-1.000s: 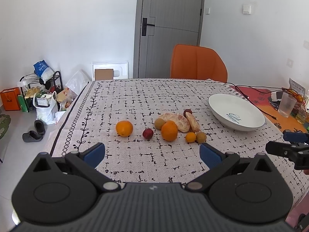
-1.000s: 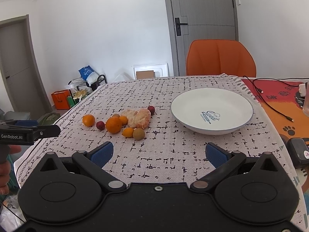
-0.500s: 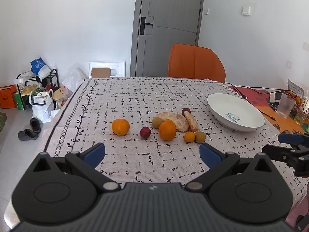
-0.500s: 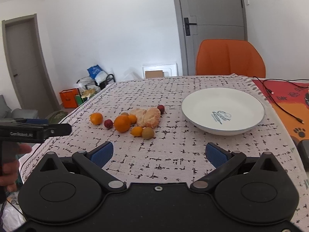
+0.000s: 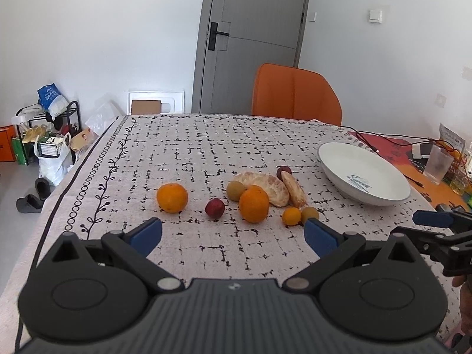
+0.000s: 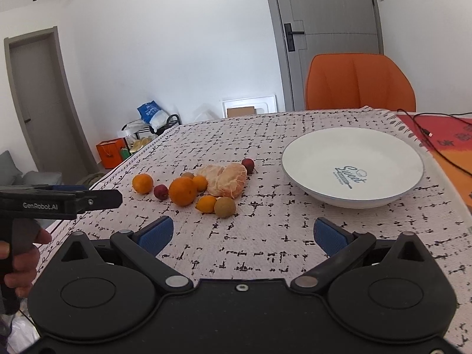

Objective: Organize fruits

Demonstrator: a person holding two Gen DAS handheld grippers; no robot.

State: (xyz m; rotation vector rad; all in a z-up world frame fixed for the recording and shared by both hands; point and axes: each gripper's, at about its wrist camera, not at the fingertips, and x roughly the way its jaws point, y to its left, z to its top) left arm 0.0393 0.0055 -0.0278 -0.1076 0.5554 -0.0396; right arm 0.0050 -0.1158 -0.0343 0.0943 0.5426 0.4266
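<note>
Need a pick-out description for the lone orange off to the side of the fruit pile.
Start at the white plate on the patterned tablecloth, then move left across the fruit cluster. Past the small red fruit sits the lone orange, nearest the cloth's vine-patterned border. Unlike the other big orange, it touches no other fruit.

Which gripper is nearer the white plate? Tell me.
Right. The right gripper faces the white plate just ahead; the left gripper sits farther off, by the fruit.

Each tool is black with blue finger pads, silver pivot screws and "GenRobot.AI" lettering.
</note>
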